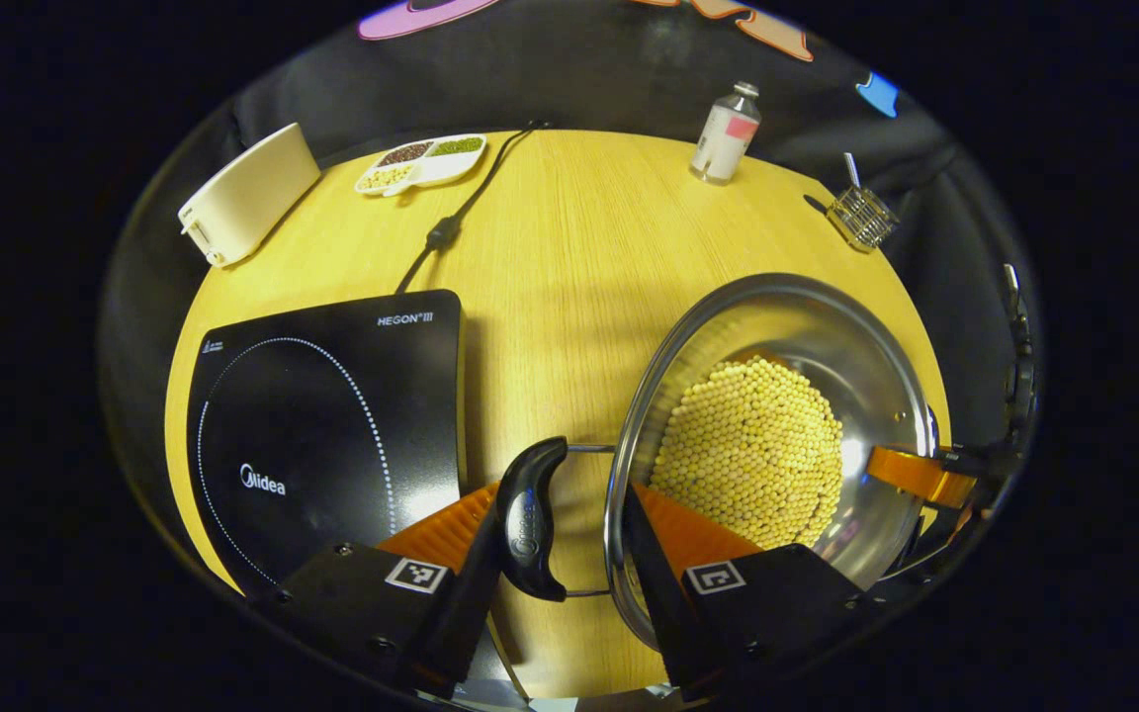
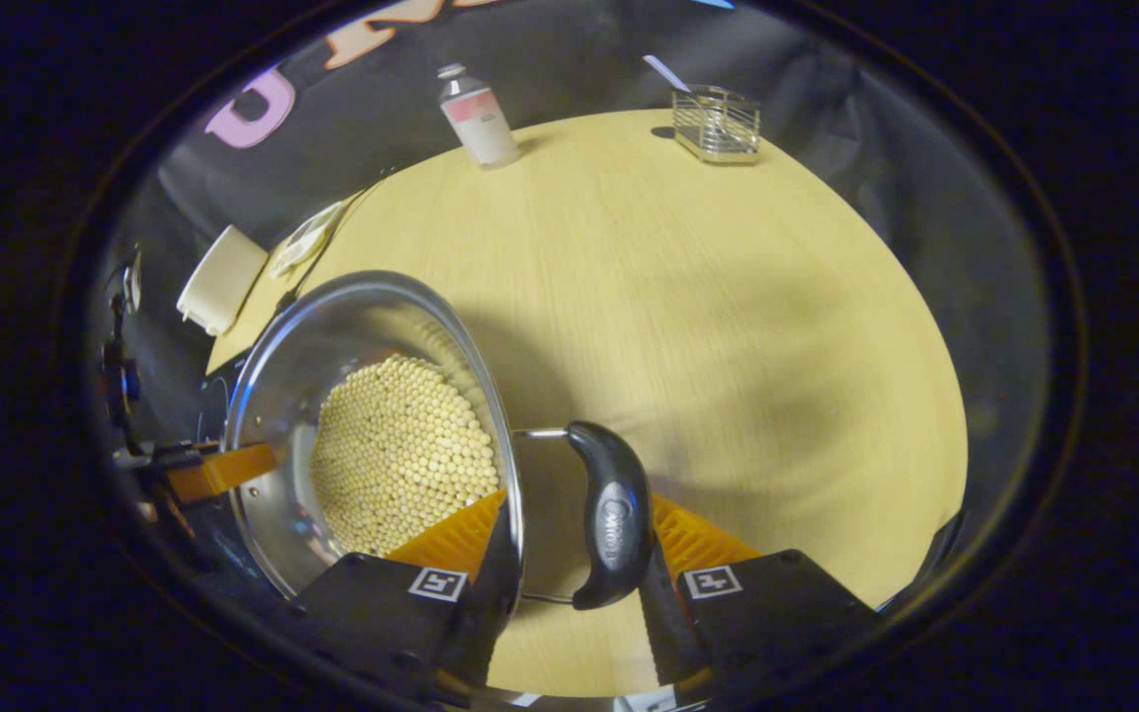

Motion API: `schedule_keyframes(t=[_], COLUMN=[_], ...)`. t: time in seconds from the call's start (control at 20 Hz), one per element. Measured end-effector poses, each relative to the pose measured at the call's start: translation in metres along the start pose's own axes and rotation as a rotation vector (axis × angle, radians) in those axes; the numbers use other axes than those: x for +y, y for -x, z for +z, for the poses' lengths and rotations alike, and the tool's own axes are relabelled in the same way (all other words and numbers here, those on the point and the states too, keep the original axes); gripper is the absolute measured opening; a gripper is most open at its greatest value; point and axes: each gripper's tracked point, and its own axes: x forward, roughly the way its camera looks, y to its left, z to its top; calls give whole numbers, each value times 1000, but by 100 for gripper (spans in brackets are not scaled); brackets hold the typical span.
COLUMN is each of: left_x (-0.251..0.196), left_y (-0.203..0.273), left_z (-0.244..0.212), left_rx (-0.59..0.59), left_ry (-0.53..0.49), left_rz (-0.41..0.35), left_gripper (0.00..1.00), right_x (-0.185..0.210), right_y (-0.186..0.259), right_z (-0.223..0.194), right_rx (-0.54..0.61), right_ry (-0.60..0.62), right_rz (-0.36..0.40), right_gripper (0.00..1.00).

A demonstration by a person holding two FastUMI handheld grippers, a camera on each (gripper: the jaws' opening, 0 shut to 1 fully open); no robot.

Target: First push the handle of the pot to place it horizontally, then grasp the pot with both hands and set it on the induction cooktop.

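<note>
A steel pot (image 1: 856, 346) holding yellow beans (image 1: 752, 455) stands at the right of the wooden table, beside the black induction cooktop (image 1: 322, 425). My left gripper (image 1: 565, 514) straddles the pot's near black handle (image 1: 530, 519): one finger lies against the handle's outer side, the other inside the rim, shut on the pot. In the right gripper view the pot (image 2: 332, 326) is at the left, and my right gripper (image 2: 574, 534) clamps its other black handle (image 2: 609, 514) and rim the same way. Each view shows the other gripper at the far rim.
At the table's (image 1: 569, 247) far edge sit a white box-shaped appliance (image 1: 248, 193), a divided dish of grains (image 1: 421, 163), a small bottle (image 1: 726, 133) and a wire basket (image 1: 861, 216). The cooktop's power cord (image 1: 451, 227) runs to the back.
</note>
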Motion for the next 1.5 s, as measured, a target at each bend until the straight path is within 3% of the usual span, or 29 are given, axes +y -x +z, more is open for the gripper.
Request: schedule_keyframes(t=[0.05, 0.1, 0.15, 0.25, 0.3, 0.4, 0.45, 0.5, 0.55, 0.85, 0.95, 1.0, 1.05, 1.1, 1.5], left_x=[0, 0, 0, 1, 1, -2, -3, -4, -5, -8, -7, -6, -6, -4, 23], left_y=[-2, -1, 0, 2, 1, 4, 7, 10, 14, 39, 50, 55, 61, 64, 79], left_z=[2, 3, 4, 1, 0, -7, -10, -15, -20, -32, -34, -35, -36, -36, -34], left_rx=[-12, -20, -31, -27, -24, -15, -13, -18, -19, -69, -86, -95, -105, -113, -122], left_ry=[-6, -9, -10, -12, -6, 8, 5, 1, 6, 37, 43, 41, 41, 47, 65], left_rz=[-6, -13, -15, -8, -6, -3, 2, 6, 12, 46, 58, 67, 74, 78, 65], left_gripper=[75, 73, 71, 69, 71, 68, 68, 68, 68, 67, 67, 67, 67, 67, 67], right_x=[0, -1, -1, 0, 0, 1, 1, 0, -1, -5, -3, -1, 1, 4, 35], right_y=[2, 3, 3, 5, 5, 6, 7, 8, 12, 33, 39, 42, 44, 47, 56], right_z=[0, -1, -1, -1, -1, -7, -7, -8, -9, -15, -16, -17, -14, -15, -12], right_rx=[9, 14, 12, 1, 6, 20, 14, 11, 9, -20, -26, -31, -36, -40, -77], right_ry=[-17, -22, -20, -25, -43, -41, -31, -25, -20, 26, 35, 43, 48, 53, 71], right_rz=[7, 5, 1, 6, 14, 23, 28, 33, 40, 77, 95, 104, 111, 114, 107], right_gripper=[57, 60, 55, 60, 51, 55, 50, 55, 50, 50, 55, 51, 55, 50, 50])
